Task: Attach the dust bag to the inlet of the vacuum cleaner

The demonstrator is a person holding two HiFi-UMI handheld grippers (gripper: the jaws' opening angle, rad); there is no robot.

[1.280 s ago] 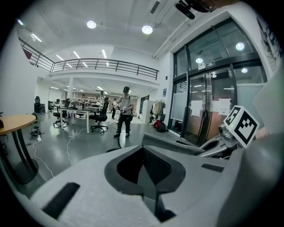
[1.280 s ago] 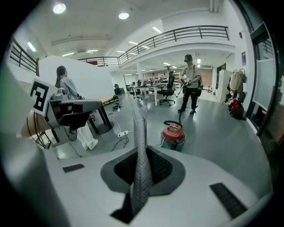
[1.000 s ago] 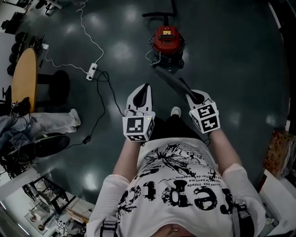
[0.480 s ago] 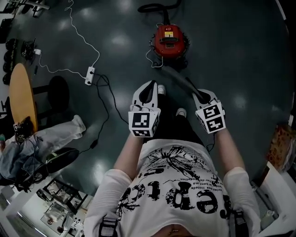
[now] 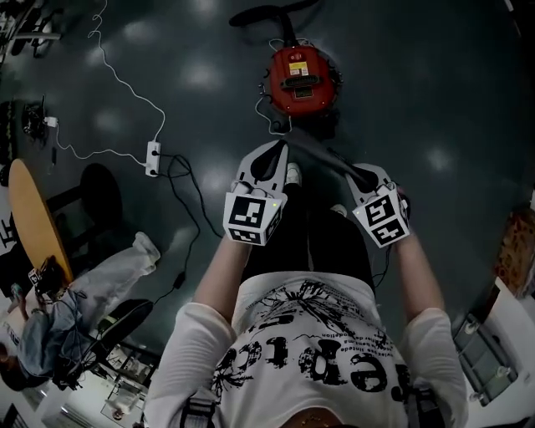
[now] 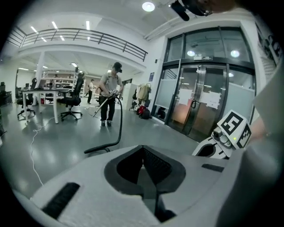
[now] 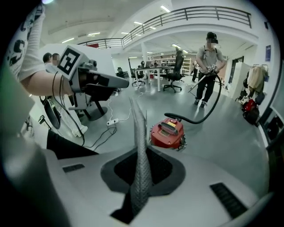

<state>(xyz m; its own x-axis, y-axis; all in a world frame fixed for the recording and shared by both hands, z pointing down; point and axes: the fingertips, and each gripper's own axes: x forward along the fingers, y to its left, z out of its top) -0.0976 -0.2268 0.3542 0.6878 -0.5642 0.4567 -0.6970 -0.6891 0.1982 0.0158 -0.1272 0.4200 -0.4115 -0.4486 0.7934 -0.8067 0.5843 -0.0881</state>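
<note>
The red vacuum cleaner (image 5: 294, 77) stands on the dark floor ahead of me, also seen in the right gripper view (image 7: 167, 132). My right gripper (image 5: 358, 173) is shut on the dust bag (image 5: 322, 155), a flat dark grey textured sheet that sticks out up and left toward the vacuum. In the right gripper view the bag (image 7: 140, 150) rises edge-on from between the jaws of the right gripper (image 7: 140, 177). My left gripper (image 5: 274, 150) is beside it, shut and holding nothing; its jaws (image 6: 143, 150) meet with no gap. Both hang short of the vacuum.
A black hose (image 5: 259, 12) runs from the vacuum. A white power strip (image 5: 153, 157) with cables lies left. A round wooden table (image 5: 33, 226) and clutter stand at the left edge. Another person (image 7: 208, 66) handles a hose farther off. Glass doors (image 6: 199, 102) lie ahead of the left gripper.
I have stepped closer to the red vacuum, which now looks larger and nearer. Both grippers have dropped lower and forward, the right still holding the bag.
</note>
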